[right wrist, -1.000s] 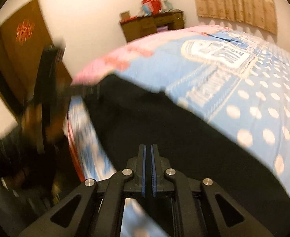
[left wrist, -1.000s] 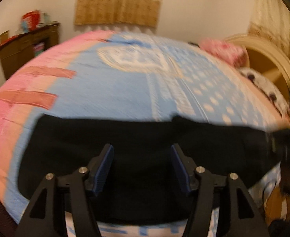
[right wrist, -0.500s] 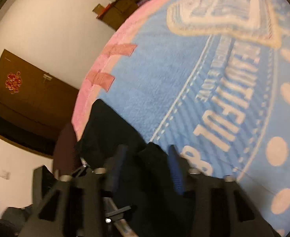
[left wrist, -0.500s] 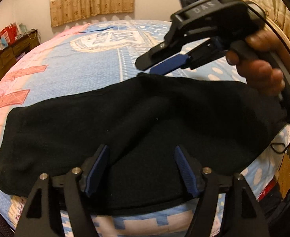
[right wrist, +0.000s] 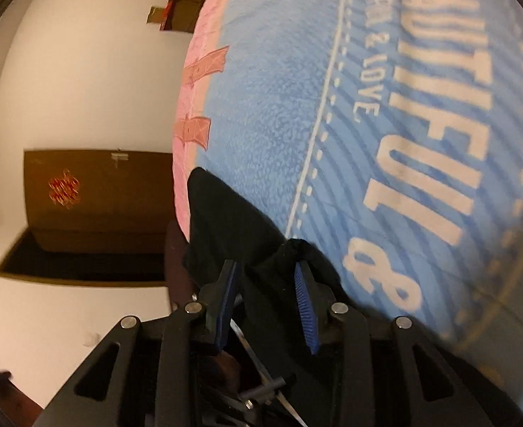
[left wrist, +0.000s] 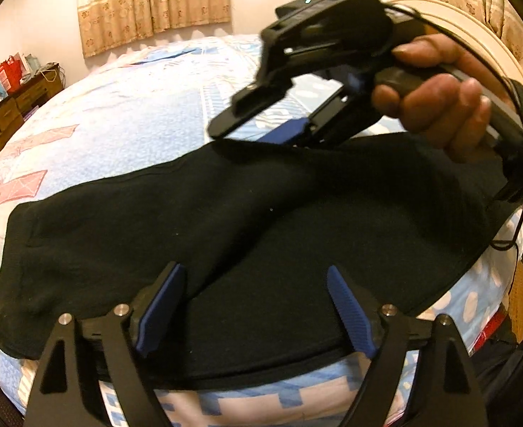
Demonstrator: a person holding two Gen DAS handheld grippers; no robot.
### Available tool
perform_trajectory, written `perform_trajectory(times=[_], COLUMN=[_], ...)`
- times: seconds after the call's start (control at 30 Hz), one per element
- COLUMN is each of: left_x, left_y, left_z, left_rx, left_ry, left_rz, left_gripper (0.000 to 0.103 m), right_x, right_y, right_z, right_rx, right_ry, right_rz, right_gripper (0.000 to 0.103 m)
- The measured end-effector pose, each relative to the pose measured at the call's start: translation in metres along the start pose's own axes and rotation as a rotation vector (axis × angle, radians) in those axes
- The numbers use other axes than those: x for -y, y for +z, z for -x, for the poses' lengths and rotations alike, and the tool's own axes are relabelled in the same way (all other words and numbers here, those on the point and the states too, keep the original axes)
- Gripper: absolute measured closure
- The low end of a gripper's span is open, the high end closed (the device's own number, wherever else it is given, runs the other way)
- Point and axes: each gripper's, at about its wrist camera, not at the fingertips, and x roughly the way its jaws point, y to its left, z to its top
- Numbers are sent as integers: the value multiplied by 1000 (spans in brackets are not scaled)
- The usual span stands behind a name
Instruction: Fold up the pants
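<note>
The room has warm, yellowish light, fairly bright on the bed (left wrist: 126,106) and walls. Both pictures bulge like a ball, with dark curved corners. The black pants (left wrist: 225,220) are so dark that their folds barely show. The right hand-held gripper (left wrist: 261,121) looks smeared, and the near right of the right wrist view is blurry.

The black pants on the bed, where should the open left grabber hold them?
Probably the near edge of the pants, coming in low from the bed's front side. That edge lies flat just ahead of the open left gripper, easy to pinch.
</note>
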Motion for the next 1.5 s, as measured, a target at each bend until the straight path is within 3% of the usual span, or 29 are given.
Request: perform_trajectory(times=[0.07, 0.17, 0.2, 0.63, 0.93, 1.07, 1.13, 1.27, 1.3, 1.5], left_x=[0, -3, -5, -6, 5, 8, 10, 13, 16, 52], left_y=[-2, -1, 1, 3, -3, -4, -4, -4, -3, 4], left_z=[1, -2, -3, -7, -3, 0, 3, 17, 22, 42], left_rx=[1, 1, 0, 5, 13, 15, 23, 46, 55, 97], left_ry=[-2, -2, -2, 3, 17, 19, 23, 25, 27, 8], left_rz=[-1, -1, -1, -7, -30, -29, -24, 1, -1, -77], left_gripper=[17, 17, 17, 16, 16, 16, 16, 16, 16, 16], right_x=[4, 4, 6, -16, 21, 15, 10, 10, 15, 72], right_y=[1, -3, -4, -20, -1, -7, -22, -69, -94, -234], right_z=[0, 6, 8, 49, 34, 41, 60, 106, 127, 246], right_rx=[41, 100, 116, 366, 372, 344, 392, 470, 506, 775], right_ry=[29, 21, 20, -92, -117, -94, -71, -90, -123, -327], right_rz=[-28, -11, -12, 75, 4, 49, 61, 99, 106, 15], right_gripper=[70, 95, 97, 101, 101, 97, 97, 74, 69, 69])
